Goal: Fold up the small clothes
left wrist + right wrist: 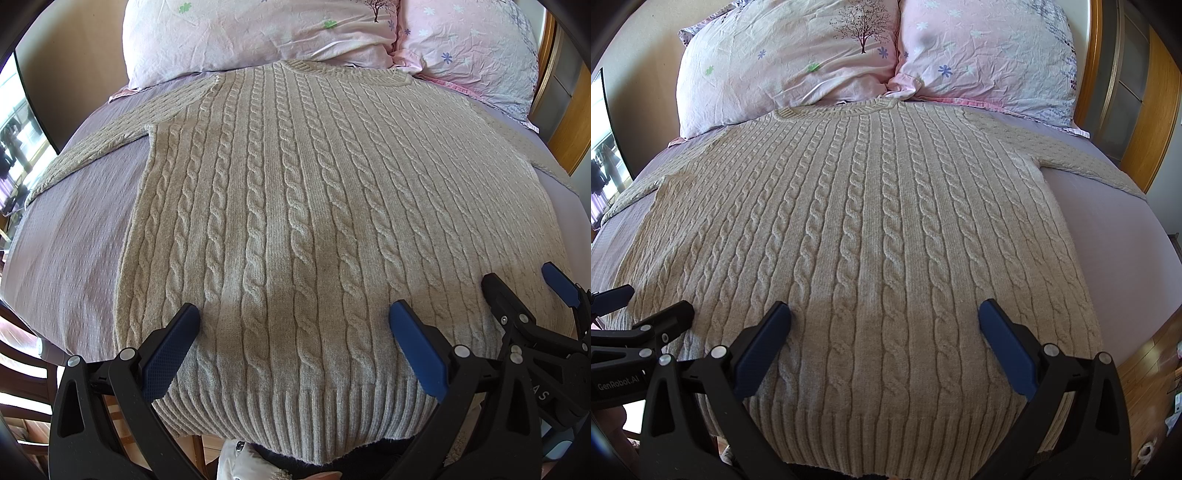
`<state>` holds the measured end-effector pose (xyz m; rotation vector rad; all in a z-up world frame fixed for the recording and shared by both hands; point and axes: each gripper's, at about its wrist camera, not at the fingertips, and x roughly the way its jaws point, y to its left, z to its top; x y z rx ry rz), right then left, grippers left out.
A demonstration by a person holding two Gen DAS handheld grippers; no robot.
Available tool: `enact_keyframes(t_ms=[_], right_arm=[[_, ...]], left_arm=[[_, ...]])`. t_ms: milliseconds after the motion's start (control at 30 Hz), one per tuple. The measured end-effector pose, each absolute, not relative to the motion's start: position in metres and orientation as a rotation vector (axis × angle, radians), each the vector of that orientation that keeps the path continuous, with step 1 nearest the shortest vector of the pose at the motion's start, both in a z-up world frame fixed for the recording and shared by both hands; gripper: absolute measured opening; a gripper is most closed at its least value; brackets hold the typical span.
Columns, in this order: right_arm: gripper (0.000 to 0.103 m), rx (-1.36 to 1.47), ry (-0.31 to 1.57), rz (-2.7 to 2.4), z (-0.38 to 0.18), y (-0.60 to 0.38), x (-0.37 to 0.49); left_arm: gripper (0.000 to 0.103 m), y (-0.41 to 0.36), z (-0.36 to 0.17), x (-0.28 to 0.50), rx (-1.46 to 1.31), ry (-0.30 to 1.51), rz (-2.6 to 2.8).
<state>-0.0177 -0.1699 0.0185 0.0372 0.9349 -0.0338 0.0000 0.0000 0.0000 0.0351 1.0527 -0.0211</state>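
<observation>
A beige cable-knit sweater (295, 206) lies flat and spread out on the bed, collar toward the pillows, ribbed hem at the near edge, both sleeves stretched out sideways. It also fills the right wrist view (864, 236). My left gripper (293, 314) is open and empty, hovering over the hem's left half. My right gripper (884, 314) is open and empty over the hem's right half. The right gripper also shows in the left wrist view (517, 280), and the left gripper in the right wrist view (650, 299).
The bed has a lilac sheet (74, 236), also seen in the right wrist view (1115, 236). Two pink floral pillows (783, 62) (990, 55) lie at the head. A wooden headboard frame (1137, 110) stands at right. Wooden floor (1145, 354) shows beside the bed.
</observation>
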Motion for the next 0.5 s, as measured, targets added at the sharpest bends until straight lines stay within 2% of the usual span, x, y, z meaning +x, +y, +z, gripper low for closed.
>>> enact_keyframes(t_ms=[400,500], right_arm=[[0.101,-0.013,0.896,0.108,0.02,-0.178,-0.015],[0.101,0.112,0.871,0.15,0.036,-0.217,0.002]], left_arm=[[0.102,0.0,0.001,-0.009,0.058,0.99,-0.041],[0.102,0.002,0.003,-0.01,0.071,0.989,-0.066]])
